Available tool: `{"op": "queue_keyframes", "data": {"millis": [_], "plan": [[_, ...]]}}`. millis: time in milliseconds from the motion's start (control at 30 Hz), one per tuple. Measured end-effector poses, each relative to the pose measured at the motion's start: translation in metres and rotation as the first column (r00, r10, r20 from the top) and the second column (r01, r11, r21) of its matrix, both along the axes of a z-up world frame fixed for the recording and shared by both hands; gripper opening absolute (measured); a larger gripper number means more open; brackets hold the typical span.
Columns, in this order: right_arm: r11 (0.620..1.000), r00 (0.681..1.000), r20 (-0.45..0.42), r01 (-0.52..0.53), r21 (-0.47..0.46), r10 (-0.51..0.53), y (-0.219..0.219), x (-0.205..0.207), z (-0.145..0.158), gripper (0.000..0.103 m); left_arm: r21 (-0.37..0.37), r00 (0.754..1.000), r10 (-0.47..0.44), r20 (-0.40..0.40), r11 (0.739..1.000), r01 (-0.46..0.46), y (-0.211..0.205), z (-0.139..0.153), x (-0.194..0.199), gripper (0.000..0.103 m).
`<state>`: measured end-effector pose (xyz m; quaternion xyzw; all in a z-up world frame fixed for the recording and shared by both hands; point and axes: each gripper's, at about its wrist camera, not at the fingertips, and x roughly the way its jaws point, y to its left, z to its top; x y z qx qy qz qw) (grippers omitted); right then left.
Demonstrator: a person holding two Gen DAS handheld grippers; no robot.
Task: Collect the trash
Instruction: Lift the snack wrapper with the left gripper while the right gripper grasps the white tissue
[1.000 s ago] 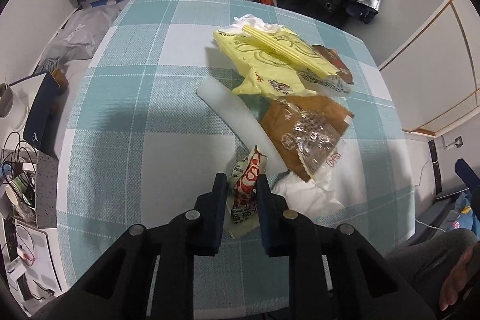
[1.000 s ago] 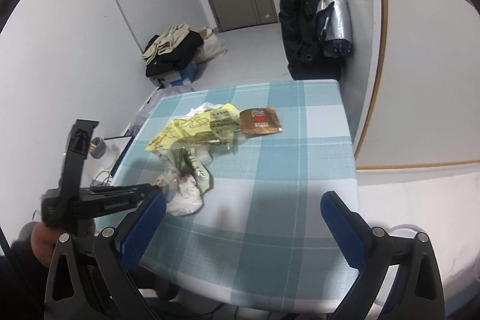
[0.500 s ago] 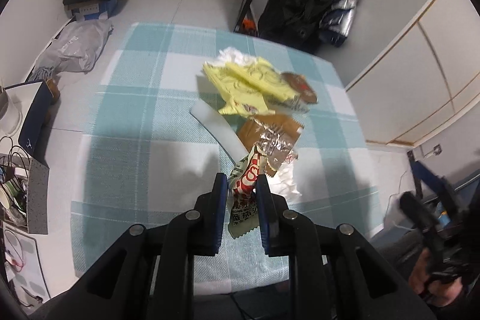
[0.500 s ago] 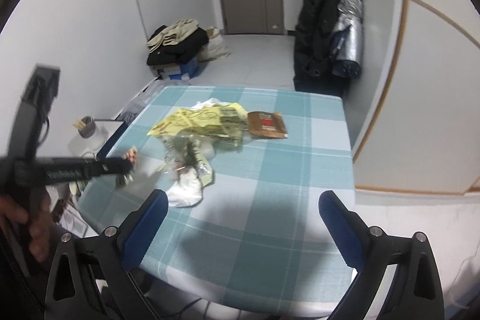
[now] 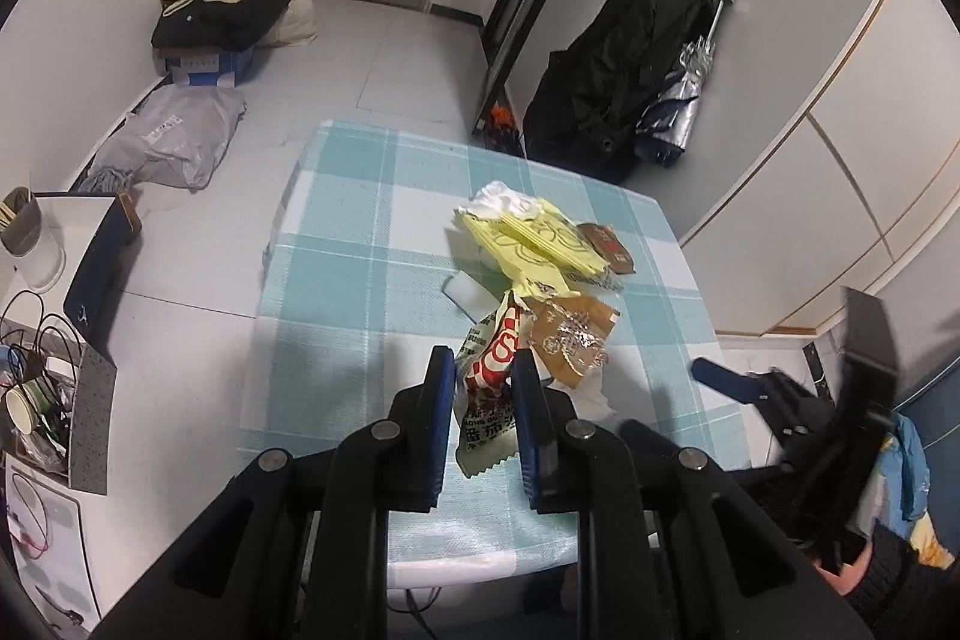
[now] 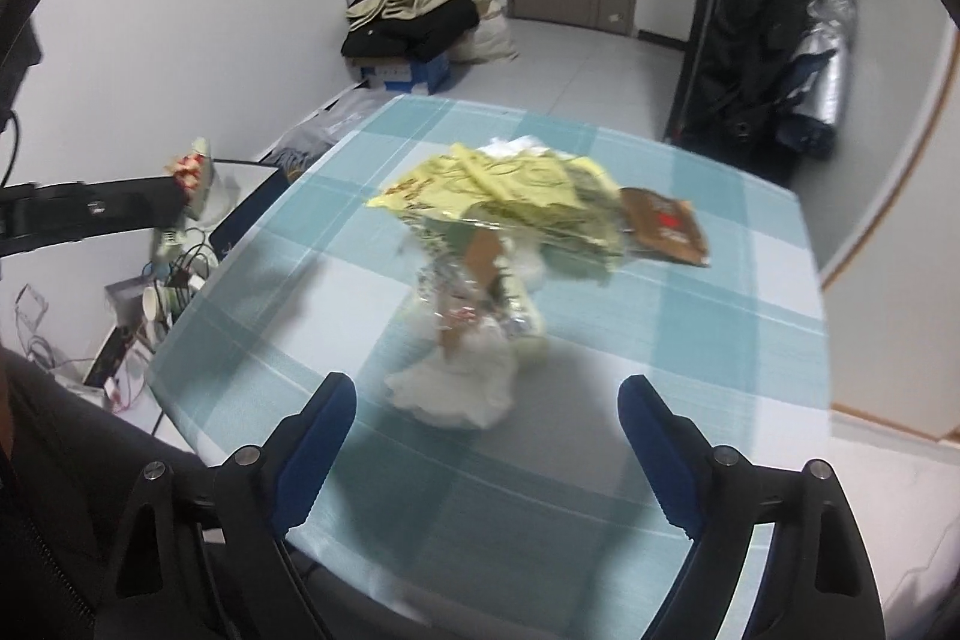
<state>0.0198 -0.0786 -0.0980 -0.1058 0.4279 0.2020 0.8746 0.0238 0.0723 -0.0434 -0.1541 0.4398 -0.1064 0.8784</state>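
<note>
My left gripper [image 5: 480,370] is shut on a red and white snack wrapper [image 5: 495,382] and holds it up above the checked table [image 5: 360,280]. In the right wrist view that wrapper [image 6: 192,172] hangs at the far left, off the table's edge. A heap of trash lies mid-table: yellow wrappers [image 6: 510,184], a brown packet [image 6: 666,226], a clear crinkled wrapper [image 6: 474,292] and a crumpled white tissue [image 6: 462,382]. My right gripper [image 6: 486,400] hovers just before the tissue; its jaws are closing, wide apart, with nothing pressed between them.
A black coat and a silver umbrella [image 5: 678,100] hang on the wall behind the table. Clothes lie on a blue box [image 5: 222,16] on the floor, beside a grey bag [image 5: 168,136]. Cups, cables and a dark folder [image 5: 96,274] crowd the left side.
The left gripper has risen and drawn back with the wrapper. The right gripper has swung in towards the trash heap, rolled level, and its jaws have narrowed a little.
</note>
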Motion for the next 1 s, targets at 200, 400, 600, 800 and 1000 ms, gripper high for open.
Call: {"op": "queue_keyframes", "data": {"millis": [200,400,600,800,1000], "plan": [[1.000,0.997,-0.072,0.006,-0.016,-0.007,0.021,0.016,-0.023,0.088,-0.050,1.000,0.025,-0.008,0.998,-0.025,0.016,-0.002,0.000,0.015],[0.997,0.987,-0.146,0.076,0.014,-0.073,0.020,0.033,-0.042,0.087,-0.083,1.000,0.029,-0.004,0.996,-0.029,0.025,-0.001,0.000,0.015],[0.996,0.981,-0.175,0.093,0.018,-0.088,0.018,0.036,-0.046,0.064,-0.112,0.999,0.031,-0.011,0.993,-0.032,0.029,-0.002,-0.001,0.015],[0.996,0.982,-0.171,0.088,0.013,-0.085,0.016,0.031,-0.044,0.035,-0.108,1.000,0.017,-0.010,0.994,-0.018,0.025,-0.002,-0.001,0.015],[0.995,0.977,-0.205,0.079,0.058,-0.066,0.004,0.025,-0.042,0.016,-0.097,1.000,0.020,-0.014,0.995,-0.021,0.022,-0.003,0.000,0.015]]}}
